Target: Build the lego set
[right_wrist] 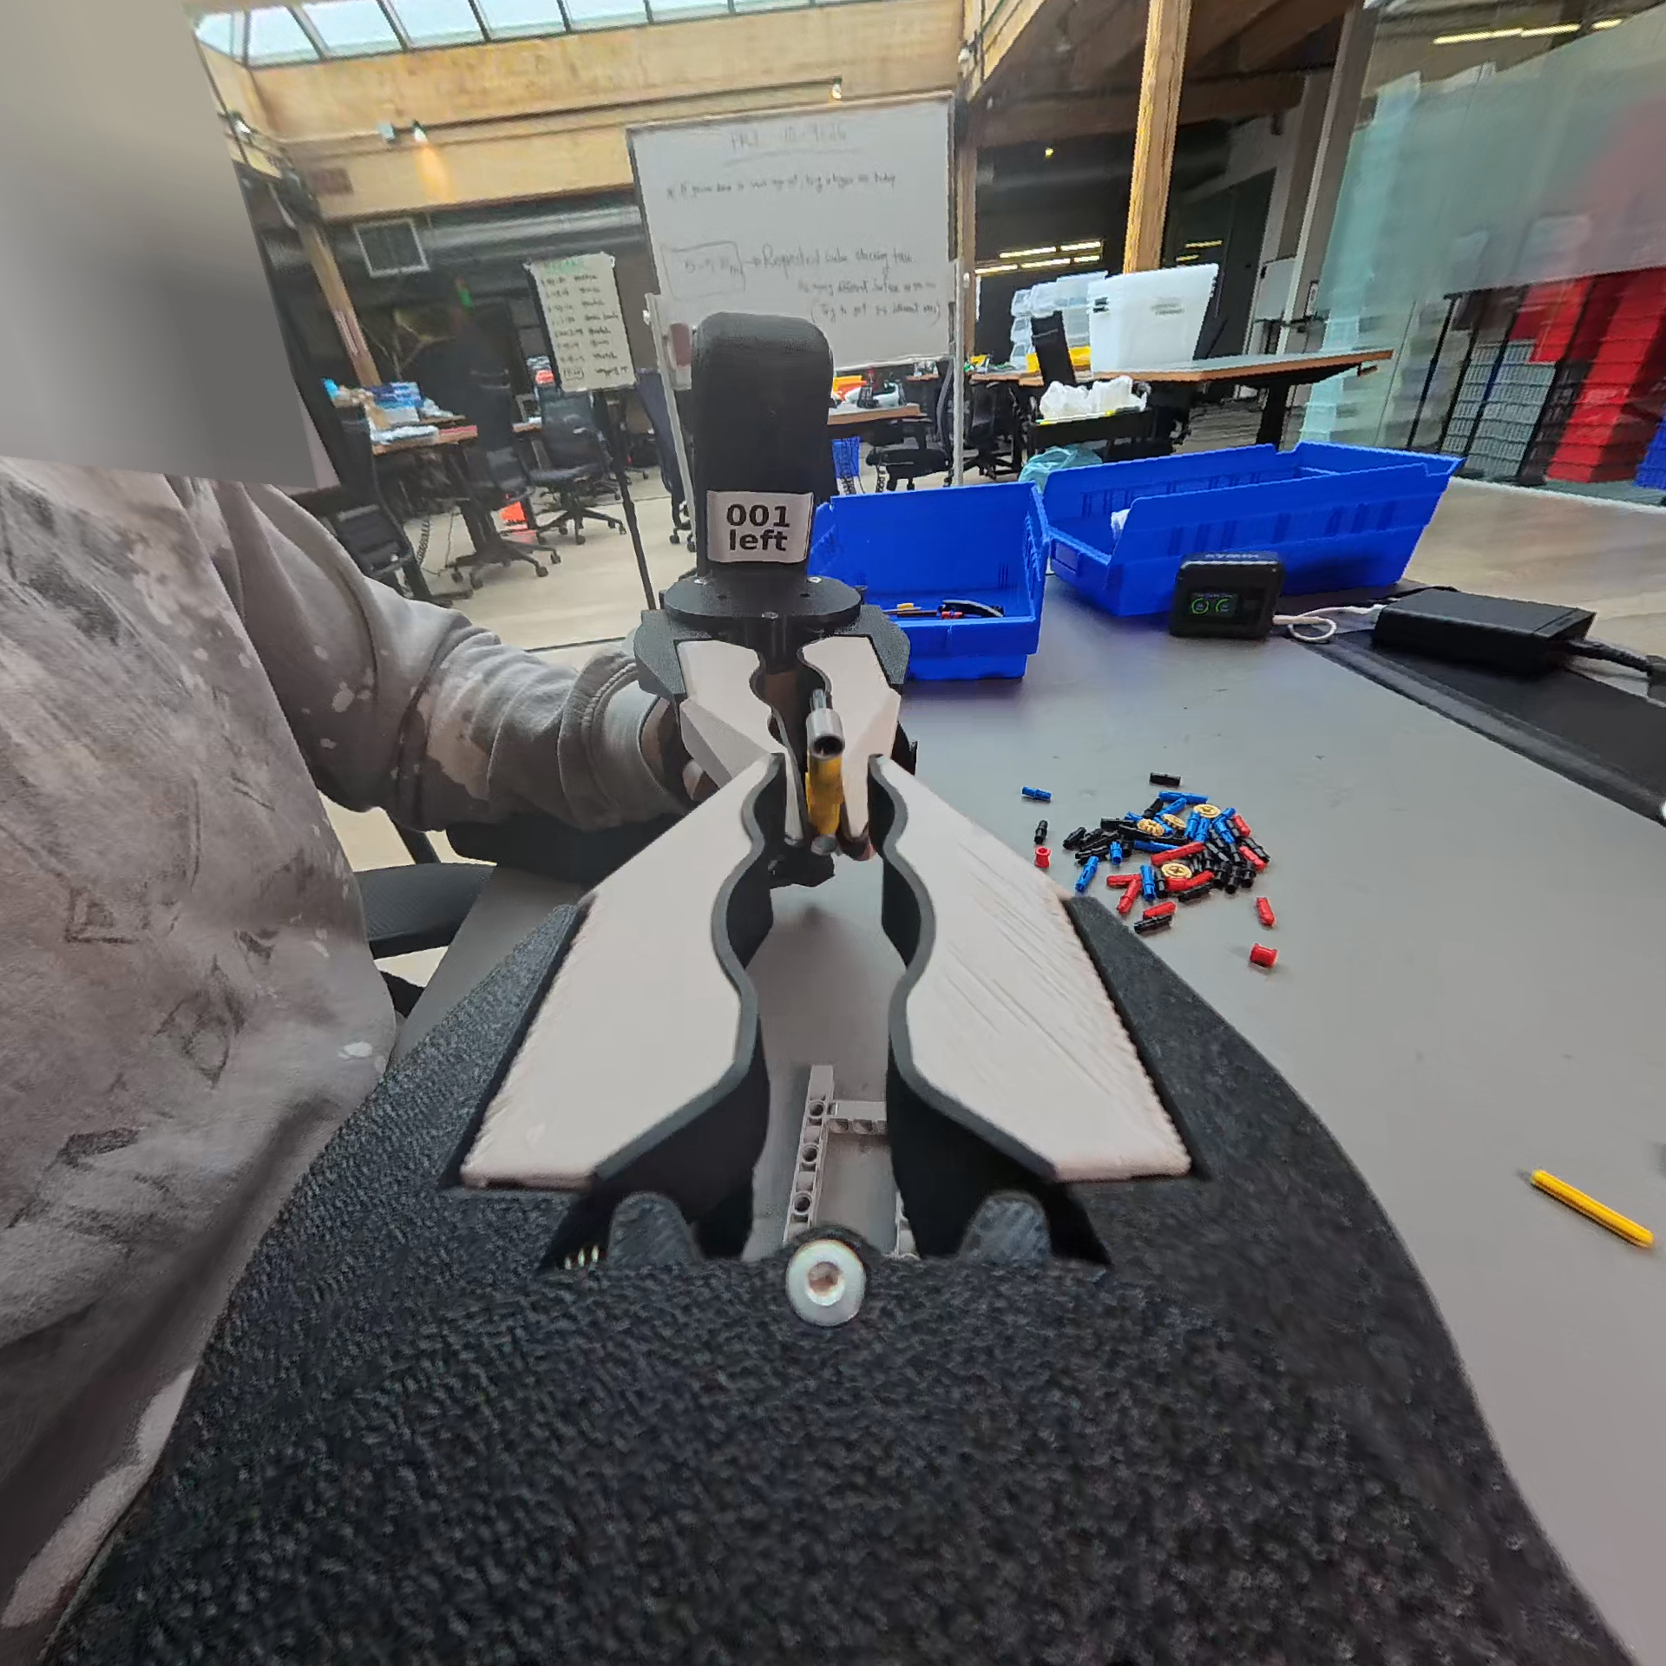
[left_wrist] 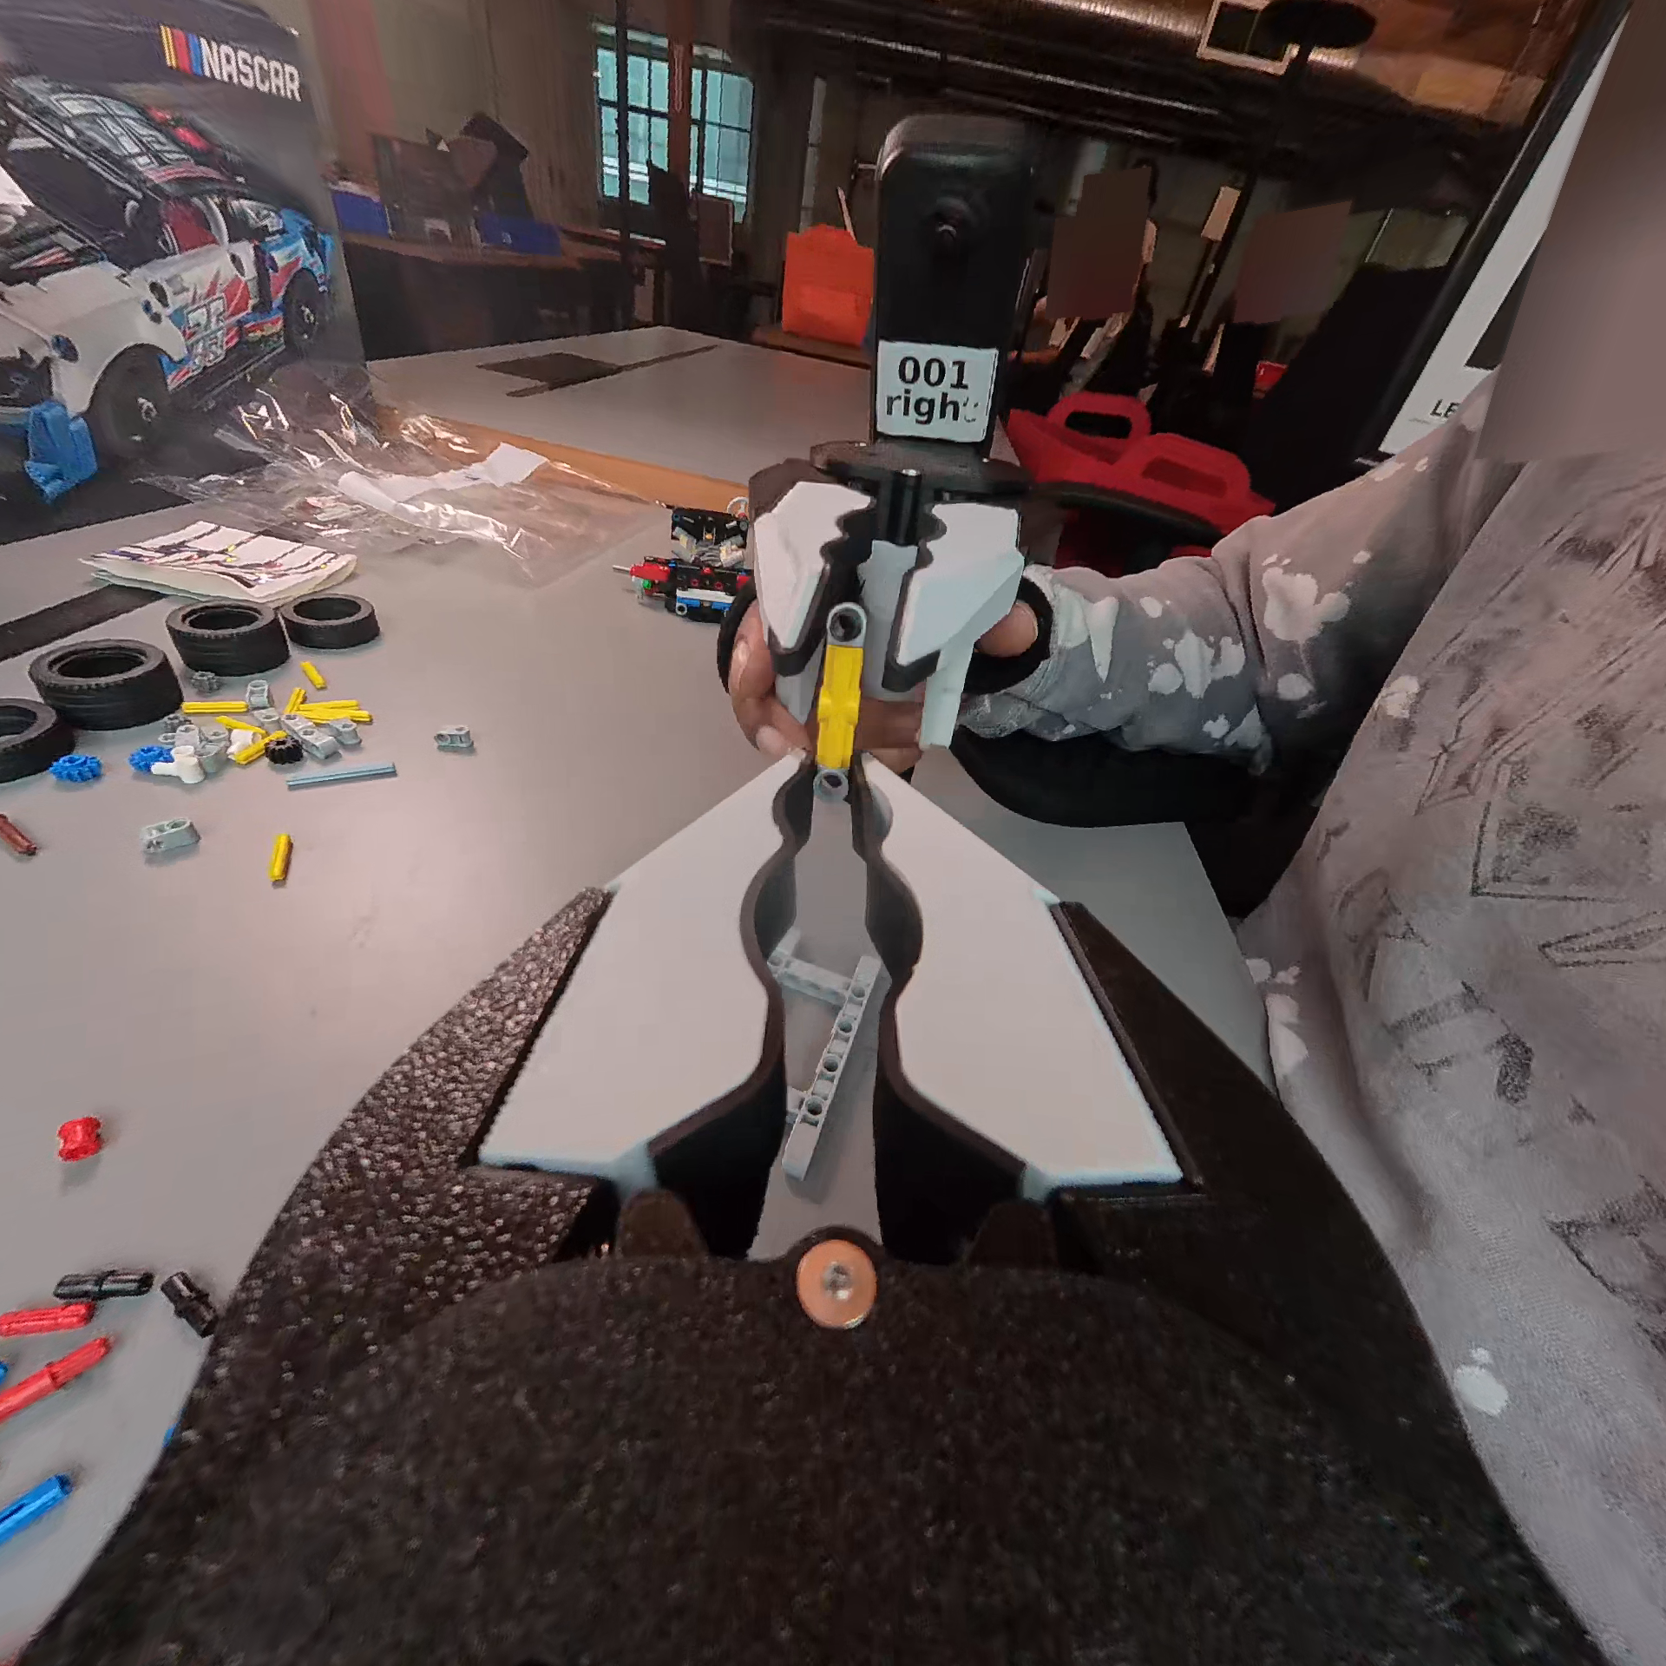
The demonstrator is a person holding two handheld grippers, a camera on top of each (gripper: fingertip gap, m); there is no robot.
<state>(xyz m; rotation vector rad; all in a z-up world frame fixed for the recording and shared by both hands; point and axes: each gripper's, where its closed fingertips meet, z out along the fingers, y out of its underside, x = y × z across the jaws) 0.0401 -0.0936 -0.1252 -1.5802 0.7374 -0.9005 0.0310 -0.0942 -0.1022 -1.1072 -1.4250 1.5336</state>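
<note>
A yellow shock-absorber piece (left_wrist: 840,699) with grey ends is held in the air between the two grippers, which face each other. My left gripper (left_wrist: 831,773) is shut on its near grey end. My right gripper (right_wrist: 825,771) is open a little; its fingertips (right_wrist: 901,793) straddle the same piece (right_wrist: 823,798) with a small gap on each side. In the left wrist view the right gripper (left_wrist: 852,667) shows behind the piece, held by a gloved hand. A grey beam frame (left_wrist: 834,1037) lies on the table below, also seen in the right wrist view (right_wrist: 825,1136).
To the left lie several black tyres (left_wrist: 225,631), a pile of small parts (left_wrist: 261,721), a partly built chassis (left_wrist: 699,568), a sticker sheet (left_wrist: 225,559) and the set's box (left_wrist: 153,225). To the right are a pin pile (right_wrist: 1172,856), blue bins (right_wrist: 938,577) and a yellow axle (right_wrist: 1591,1208). My left and right fingertips are right by each other.
</note>
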